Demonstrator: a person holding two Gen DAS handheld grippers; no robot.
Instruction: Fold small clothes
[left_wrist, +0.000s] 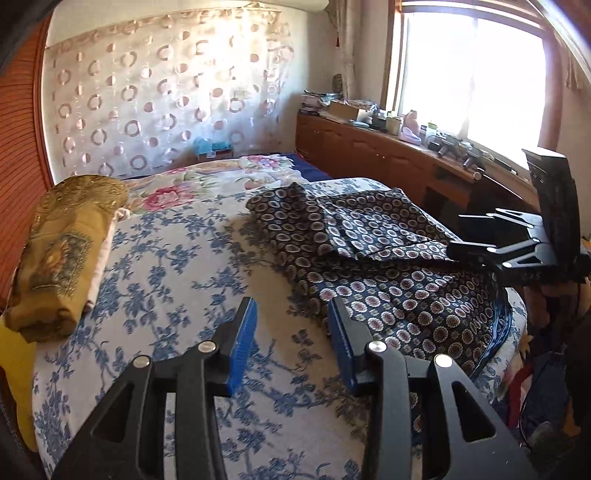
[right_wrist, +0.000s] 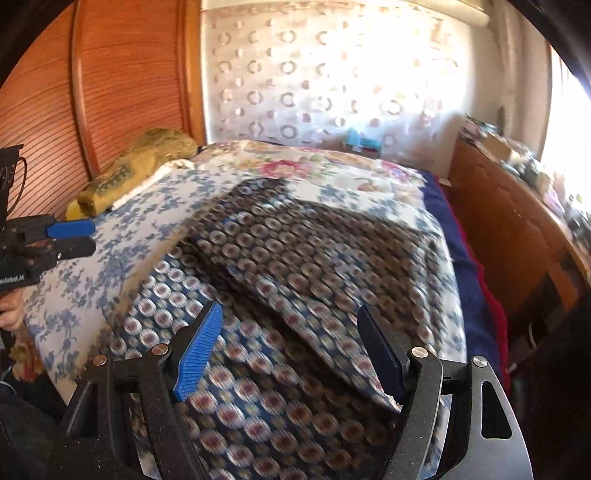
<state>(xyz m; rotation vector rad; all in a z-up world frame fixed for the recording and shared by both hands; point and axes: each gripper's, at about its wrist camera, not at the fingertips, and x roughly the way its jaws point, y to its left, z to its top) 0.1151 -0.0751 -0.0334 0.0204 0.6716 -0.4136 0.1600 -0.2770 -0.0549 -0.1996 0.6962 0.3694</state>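
A dark blue garment (left_wrist: 388, 266) printed with round flower medallions lies partly folded on the right half of the bed; in the right wrist view the garment (right_wrist: 295, 258) is motion-blurred. My left gripper (left_wrist: 291, 306) hovers open over the bare bedspread just left of the garment's edge, with nothing between its blue pads. The right gripper (right_wrist: 290, 310) stands wide open above the garment's near part, holding nothing. Each gripper shows in the other's view: the right gripper (left_wrist: 458, 236) at the garment's right side, the left gripper (right_wrist: 92, 236) at the far left.
The bedspread (left_wrist: 166, 266) is white with blue flowers. A golden-brown folded bundle (left_wrist: 62, 251) lies by the wooden headboard (right_wrist: 110, 92). A floral quilt (left_wrist: 207, 181) lies at the far end. A cluttered wooden cabinet (left_wrist: 388, 147) runs under the window on the right.
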